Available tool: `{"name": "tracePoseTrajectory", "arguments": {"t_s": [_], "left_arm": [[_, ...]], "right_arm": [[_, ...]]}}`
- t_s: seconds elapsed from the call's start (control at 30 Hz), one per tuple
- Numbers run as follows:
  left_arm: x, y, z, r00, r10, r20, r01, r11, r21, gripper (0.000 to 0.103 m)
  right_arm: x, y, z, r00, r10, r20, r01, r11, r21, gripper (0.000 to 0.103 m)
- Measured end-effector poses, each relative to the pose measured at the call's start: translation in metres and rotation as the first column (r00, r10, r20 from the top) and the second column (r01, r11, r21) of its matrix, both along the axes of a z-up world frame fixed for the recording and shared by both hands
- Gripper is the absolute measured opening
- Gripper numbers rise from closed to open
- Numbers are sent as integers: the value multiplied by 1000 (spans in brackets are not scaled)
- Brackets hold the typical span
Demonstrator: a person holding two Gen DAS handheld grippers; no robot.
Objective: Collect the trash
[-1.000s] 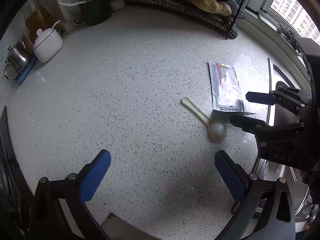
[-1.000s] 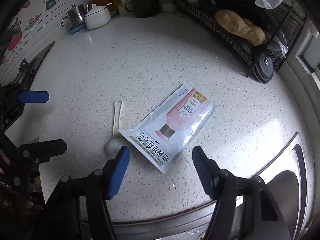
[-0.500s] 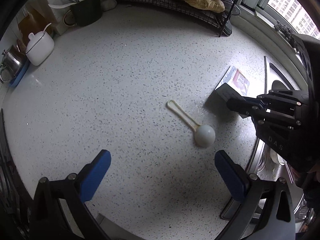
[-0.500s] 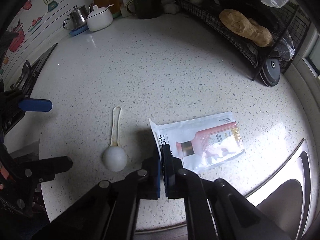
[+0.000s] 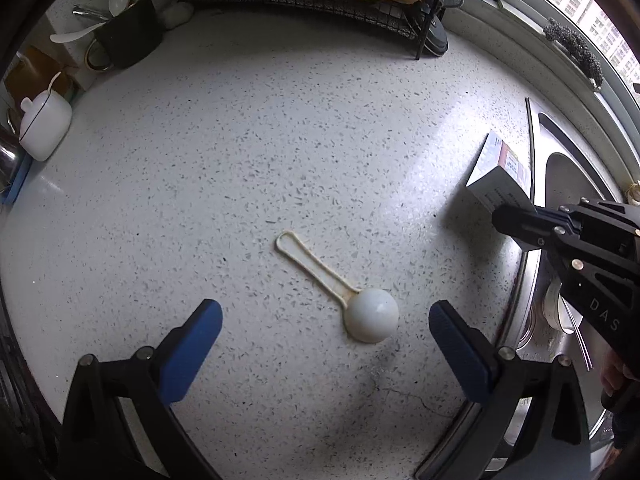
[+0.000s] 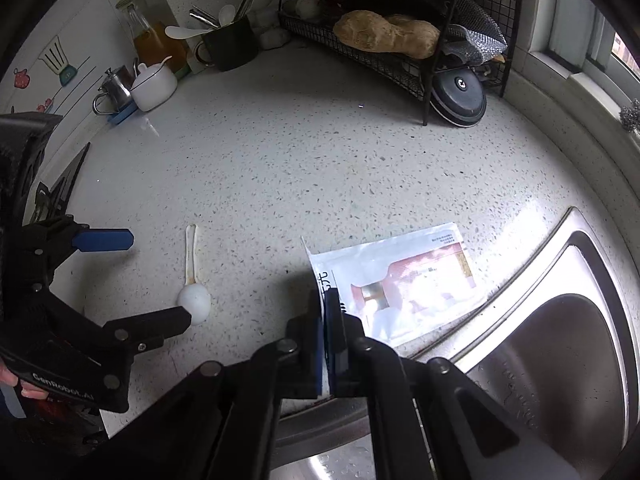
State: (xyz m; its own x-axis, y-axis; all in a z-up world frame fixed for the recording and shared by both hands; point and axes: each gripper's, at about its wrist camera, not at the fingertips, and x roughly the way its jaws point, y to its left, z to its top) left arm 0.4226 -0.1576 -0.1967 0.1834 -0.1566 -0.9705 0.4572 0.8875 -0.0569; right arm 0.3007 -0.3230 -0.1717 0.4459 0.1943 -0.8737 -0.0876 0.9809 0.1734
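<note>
Now lifted at one end and swung toward the sink (image 6: 568, 344) since a second ago: packet (image 6: 404, 280), pinched by its near edge in right tongs (image 6: 325, 344), fully closed on it. Far end of packet over the counter (image 6: 320, 168) edge, beside the sink rim. Left tongs (image 5: 325, 332) wide open, holding nothing, low over the spoon (image 5: 372, 314). Spoon flat on the counter, bowl down, between the blue pads (image 5: 192, 348).
</note>
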Motion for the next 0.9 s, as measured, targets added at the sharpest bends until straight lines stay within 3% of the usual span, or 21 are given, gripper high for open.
{"name": "tracePoseTrajectory", "arguments": {"t_s": [0.4,0.47,0.5,0.57,0.7,0.9], "left_arm": [[6,-15,-20,1000,0,-3,0,999,38,75],[3,-12,-17,1000,-6,11,6,1000,28,55],[2,-7,-15,1000,-9,16,8,1000,23,50],[0,-3,-13,1000,-13,25,13,1000,12,27],[-7,5,-13,999,-27,16,28,999,-41,28],[-27,27,-7,999,-14,37,16,998,-58,28]], "right_arm": [[2,0,1,1000,-6,-2,6,999,35,1],[5,1,1,1000,-7,0,7,1000,30,1],[6,2,1,1000,-8,-2,8,1000,29,1],[5,4,2,1000,-14,-3,14,999,35,1],[5,13,2,1000,-4,-8,4,1000,30,1],[-1,38,9,999,35,3,-35,999,12,1]]}}
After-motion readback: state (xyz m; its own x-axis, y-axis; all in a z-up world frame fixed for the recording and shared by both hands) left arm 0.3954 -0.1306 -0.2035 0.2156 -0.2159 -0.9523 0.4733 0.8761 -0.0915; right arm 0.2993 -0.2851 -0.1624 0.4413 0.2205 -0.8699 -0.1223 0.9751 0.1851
